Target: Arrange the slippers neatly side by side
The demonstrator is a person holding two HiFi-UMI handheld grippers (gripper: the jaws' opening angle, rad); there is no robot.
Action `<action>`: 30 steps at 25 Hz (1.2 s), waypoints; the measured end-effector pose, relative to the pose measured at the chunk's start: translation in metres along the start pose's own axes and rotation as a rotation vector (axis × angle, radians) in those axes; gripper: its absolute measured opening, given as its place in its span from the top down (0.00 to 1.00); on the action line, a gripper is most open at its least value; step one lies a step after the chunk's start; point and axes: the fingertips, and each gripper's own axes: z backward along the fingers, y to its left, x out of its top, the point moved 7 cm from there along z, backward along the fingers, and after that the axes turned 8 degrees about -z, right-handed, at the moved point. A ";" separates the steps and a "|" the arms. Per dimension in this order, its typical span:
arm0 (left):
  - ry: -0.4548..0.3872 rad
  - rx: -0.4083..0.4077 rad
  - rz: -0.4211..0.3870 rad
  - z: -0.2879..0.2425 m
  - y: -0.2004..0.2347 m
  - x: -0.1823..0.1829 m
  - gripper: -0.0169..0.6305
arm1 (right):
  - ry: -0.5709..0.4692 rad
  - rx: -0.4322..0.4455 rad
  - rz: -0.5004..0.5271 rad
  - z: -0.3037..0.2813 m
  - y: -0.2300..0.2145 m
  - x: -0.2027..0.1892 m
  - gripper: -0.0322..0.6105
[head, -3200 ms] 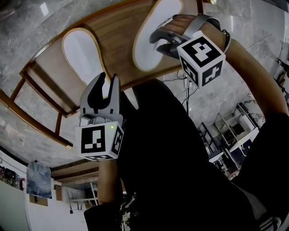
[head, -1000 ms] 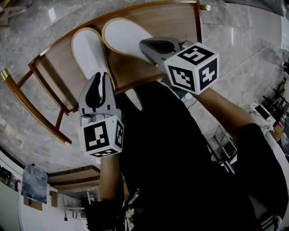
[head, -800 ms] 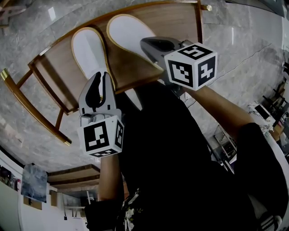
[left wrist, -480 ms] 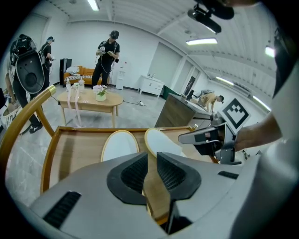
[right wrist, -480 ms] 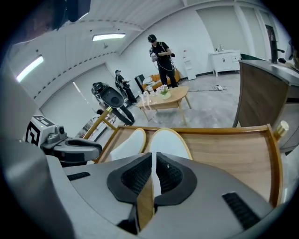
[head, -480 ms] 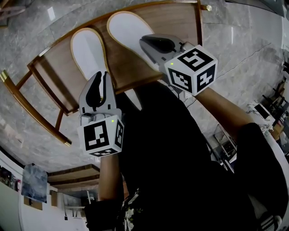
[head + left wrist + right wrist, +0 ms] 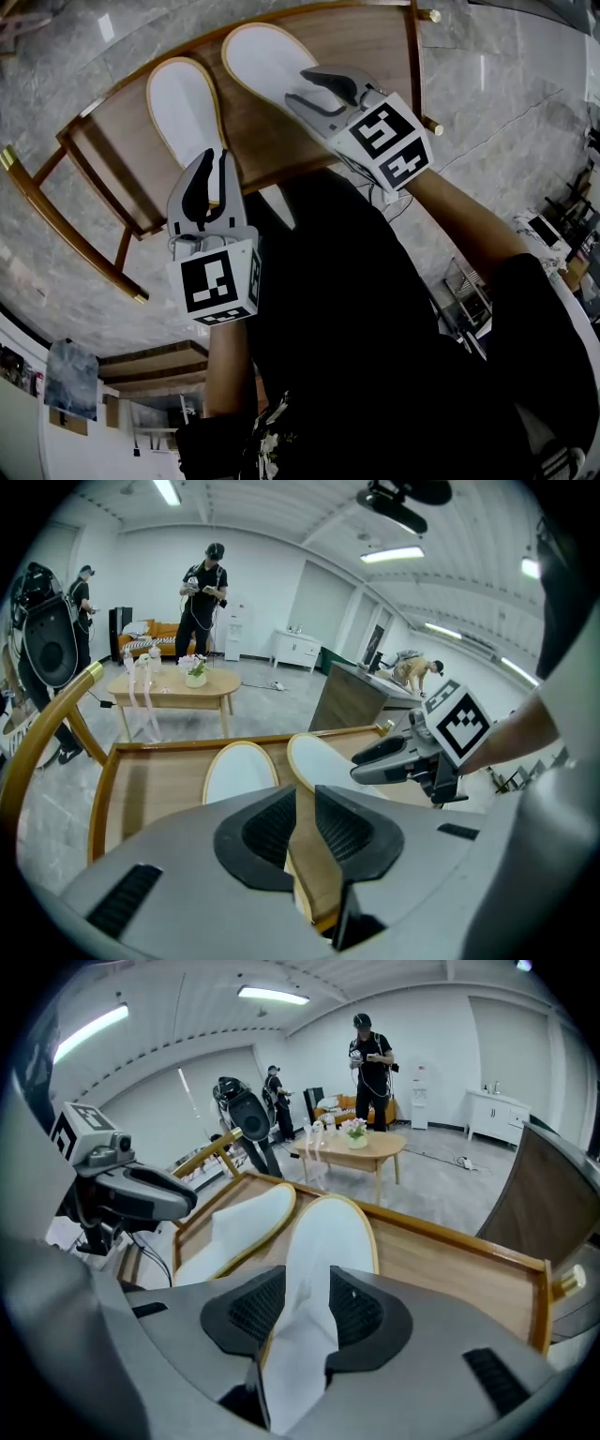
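Left gripper: clamps the near edge of the left slipper, jaws drawn close on a thin tan strip of its rim. Right gripper: has just been opening its jaws and now stands wide, the white near end of the right slipper between the pads, apparently not pinched.

Both slippers: flat on the wooden tray table, close beside each other, toes near the far rim. Slightly splayed at the toes in the head view, almost touching along their sides in the right gripper view. Bare wood to the right of the right slipper, as far as the right rim. Bare wood also to the left of the left slipper, up to the left rim. Beyond the rim on the left, far and right sides, grey marbled floor.

Writing: only black-and-white square markers on each marker cube. No word or brand legible on slippers or table.

Hidden: near ends of both slippers covered by the grippers. Near edge of the table cut off by dark clothing, which fills the lower head view. Far off in the left gripper view, a standing person behind a low table with flowers, too small for detail.
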 end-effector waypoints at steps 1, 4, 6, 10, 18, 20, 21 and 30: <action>0.001 0.000 0.002 0.000 0.000 -0.001 0.89 | 0.018 -0.001 -0.005 -0.002 -0.002 -0.003 0.75; 0.010 -0.001 0.011 0.000 0.002 -0.004 0.89 | 0.062 0.004 -0.031 -0.008 -0.004 -0.009 0.92; 0.011 0.004 0.014 0.001 0.002 -0.005 0.89 | 0.066 0.008 -0.073 -0.007 -0.005 -0.010 0.93; 0.002 0.021 0.010 0.004 0.004 -0.006 0.89 | 0.037 0.043 -0.292 -0.002 -0.002 -0.005 0.93; -0.007 0.019 0.010 0.004 0.010 -0.005 0.89 | -0.044 0.030 -0.529 0.005 0.013 0.008 0.93; -0.003 0.022 0.016 0.004 0.013 -0.008 0.89 | -0.059 0.014 -0.580 0.003 0.016 0.008 0.93; -0.002 0.024 0.020 0.004 0.015 -0.009 0.89 | -0.064 0.008 -0.600 0.002 0.019 0.008 0.93; 0.001 0.035 0.040 0.008 0.027 -0.012 0.89 | -0.128 -0.063 -0.765 -0.011 0.038 0.004 0.93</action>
